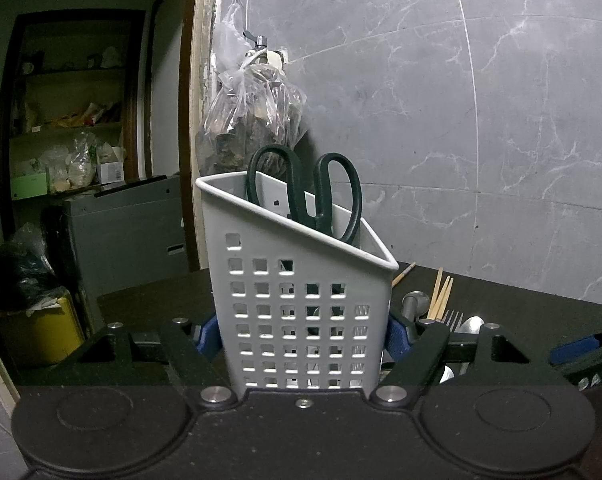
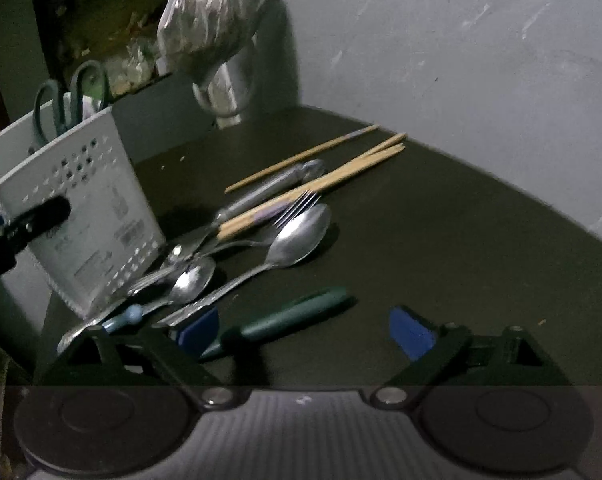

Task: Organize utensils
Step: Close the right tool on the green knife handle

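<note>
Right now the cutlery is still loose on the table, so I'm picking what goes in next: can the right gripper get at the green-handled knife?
Probably yes. The right gripper is open, and the green-handled knife lies on the table between its fingers, nothing on top. The spoon lies close on the left.

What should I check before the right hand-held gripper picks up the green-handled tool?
1. Left hand-held gripper clamps the white caddy: ok.
2. Caddy upright: ok in the left wrist view; the right wrist view shows it tilted, so cannot tell.
3. Right hand-held gripper open, nothing between its pads: ok.
4. Green-handled tool lies between the open fingers: ok.
5. Tool free of the spoons: its near end is hidden, cannot tell.
6. Room in the caddy beside the scissors: ok.
</note>
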